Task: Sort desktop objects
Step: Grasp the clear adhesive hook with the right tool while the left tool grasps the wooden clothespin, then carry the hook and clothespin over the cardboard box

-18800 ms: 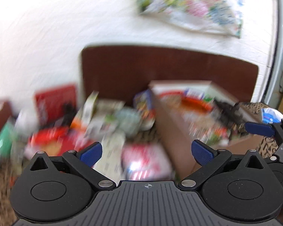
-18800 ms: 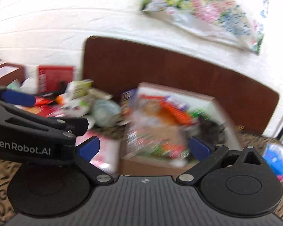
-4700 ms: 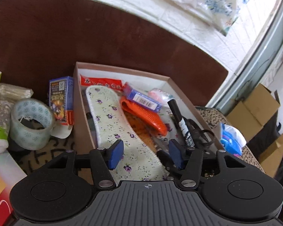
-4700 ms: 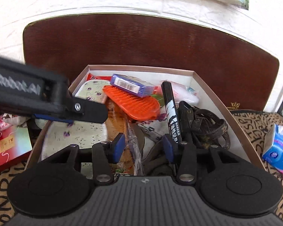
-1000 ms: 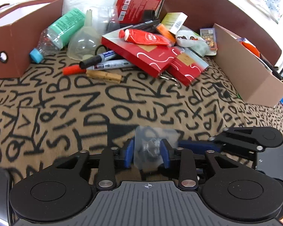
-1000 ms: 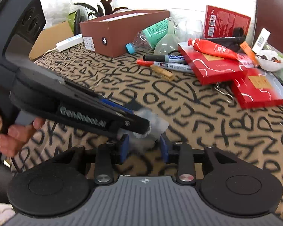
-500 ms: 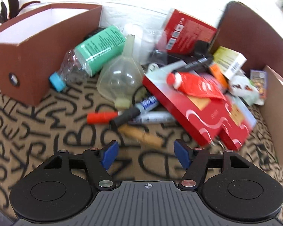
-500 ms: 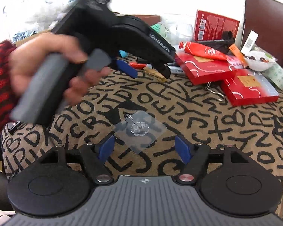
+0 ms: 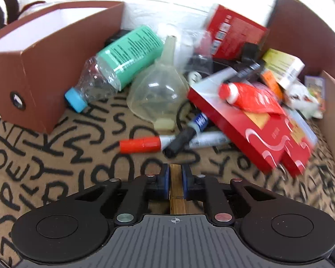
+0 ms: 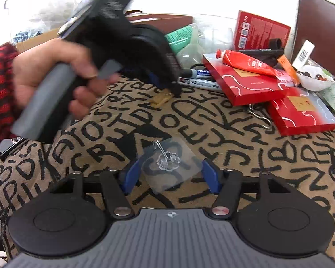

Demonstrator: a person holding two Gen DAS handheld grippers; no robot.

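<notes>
My left gripper [image 9: 175, 170] is closing on a wooden clothespin [image 9: 177, 203], and its blue pads press on the peg's sides. The right wrist view shows that same gripper [image 10: 167, 89] held by a hand [image 10: 55, 71], tips down on the clothespin [image 10: 162, 98] on the lettered cloth. My right gripper [image 10: 170, 176] hovers low over a clear adhesive hook [image 10: 168, 163] lying flat on the cloth. Its jaws are closing with the hook between them, but the pads stand just clear of its corners.
Beyond the peg lie a red-capped marker [image 9: 140, 145], a black-capped marker [image 9: 185, 136], a clear funnel [image 9: 158, 91], a green-labelled bottle [image 9: 122, 58], red flat boxes [image 9: 252, 131] and a red tube [image 9: 250, 98]. Brown boxes stand left [image 9: 33, 67] and right [image 9: 332, 111]. A phone [image 10: 9, 147] lies at the left.
The left gripper let go of the clear hook, moved over to the wooden clothespin and shut on it. The right gripper opened, left the hook on the cloth, then narrowed a little.
</notes>
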